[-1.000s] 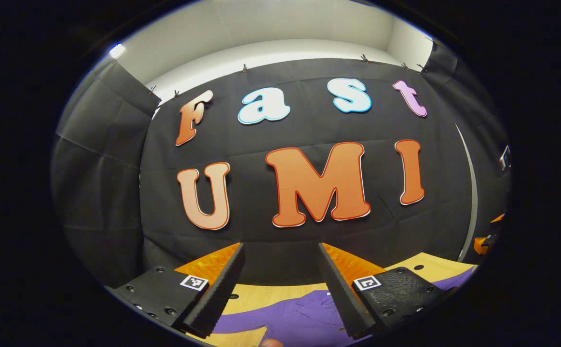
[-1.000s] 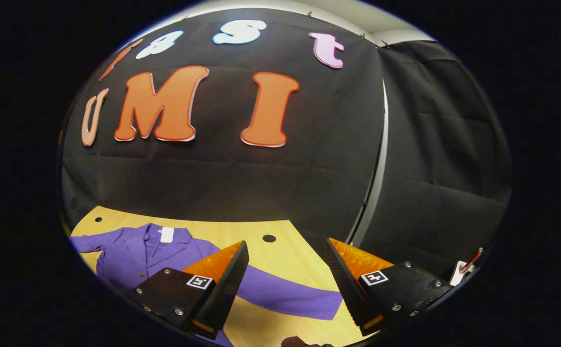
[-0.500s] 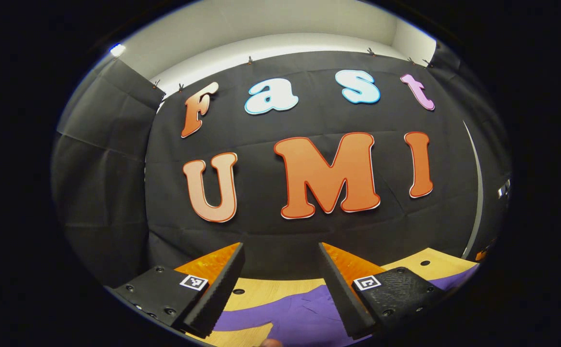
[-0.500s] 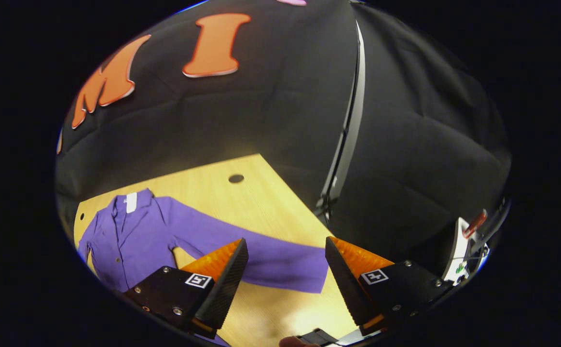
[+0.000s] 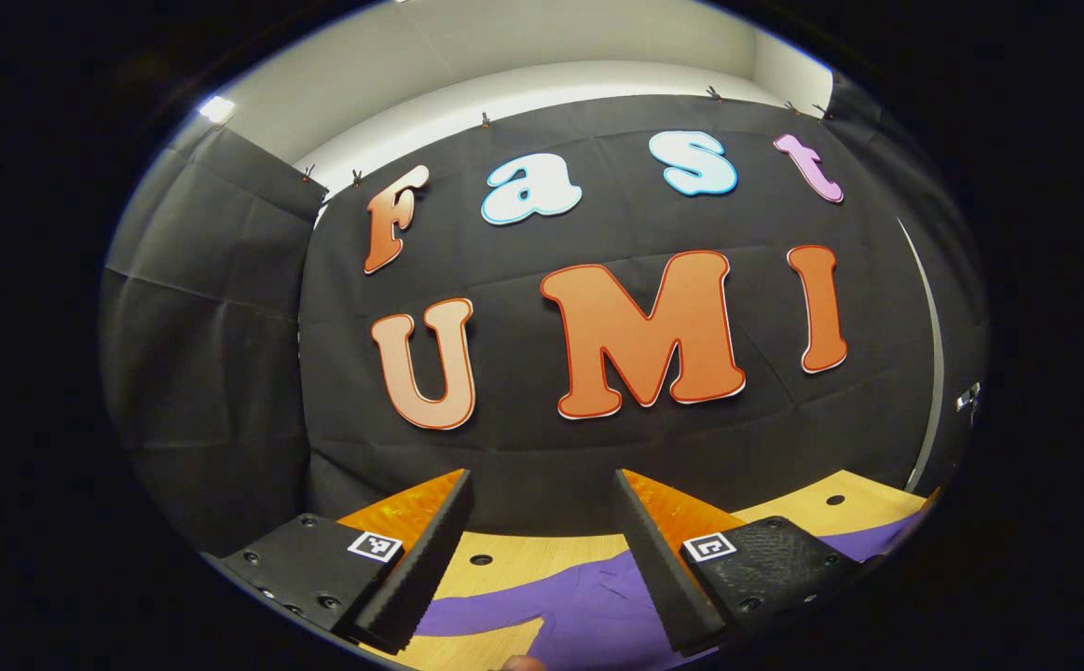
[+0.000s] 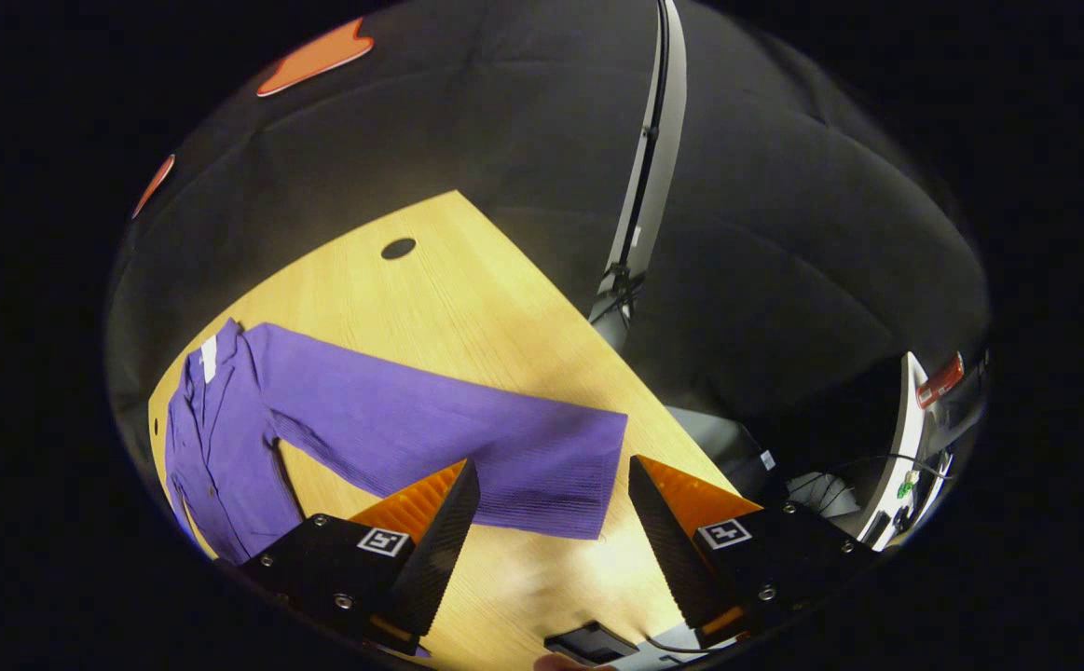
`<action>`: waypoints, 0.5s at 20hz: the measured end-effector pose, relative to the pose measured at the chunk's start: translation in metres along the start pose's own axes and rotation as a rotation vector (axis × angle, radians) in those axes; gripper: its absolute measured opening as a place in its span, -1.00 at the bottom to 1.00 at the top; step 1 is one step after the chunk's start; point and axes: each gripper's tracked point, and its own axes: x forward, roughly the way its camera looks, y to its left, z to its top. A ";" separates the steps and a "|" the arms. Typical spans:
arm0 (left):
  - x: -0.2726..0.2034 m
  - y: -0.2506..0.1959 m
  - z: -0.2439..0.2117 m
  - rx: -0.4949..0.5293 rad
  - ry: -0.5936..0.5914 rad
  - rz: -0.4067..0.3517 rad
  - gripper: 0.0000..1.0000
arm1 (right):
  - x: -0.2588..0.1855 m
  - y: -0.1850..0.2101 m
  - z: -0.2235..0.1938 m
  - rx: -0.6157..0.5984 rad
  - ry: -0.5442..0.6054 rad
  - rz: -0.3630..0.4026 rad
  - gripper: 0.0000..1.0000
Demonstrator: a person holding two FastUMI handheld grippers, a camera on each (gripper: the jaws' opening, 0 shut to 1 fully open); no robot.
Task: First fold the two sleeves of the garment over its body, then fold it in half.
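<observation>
Both pictures are round and bendy, like looking through a fish bowl. Straight lines curve near the edges, and things there look squashed.

In the left gripper view a small bright lamp [image 5: 217, 109] shines up in the corner. The pale wall [image 5: 523, 56] near it is well lit. The black cloth looks dim and soft grey.

In the right gripper view the wooden table [image 6: 467, 289] is bright yellow. A shiny white glare spot [image 6: 597, 559] sits low on it. The purple shirt [image 6: 392, 419] is sharp, and its ribs show clearly. A thin dark shadow runs under its sleeve. The far right side is dark and hard to see.
</observation>
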 end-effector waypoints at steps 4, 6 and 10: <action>-0.015 -0.004 -0.001 0.037 0.011 0.007 0.89 | 0.022 -0.009 -0.015 0.020 0.123 0.020 0.94; -0.022 -0.005 -0.002 0.044 0.023 0.013 0.87 | 0.029 -0.012 -0.020 0.048 0.188 0.042 0.94; -0.030 -0.006 -0.010 0.047 0.057 0.035 0.89 | 0.041 -0.015 -0.025 0.052 0.261 0.059 0.94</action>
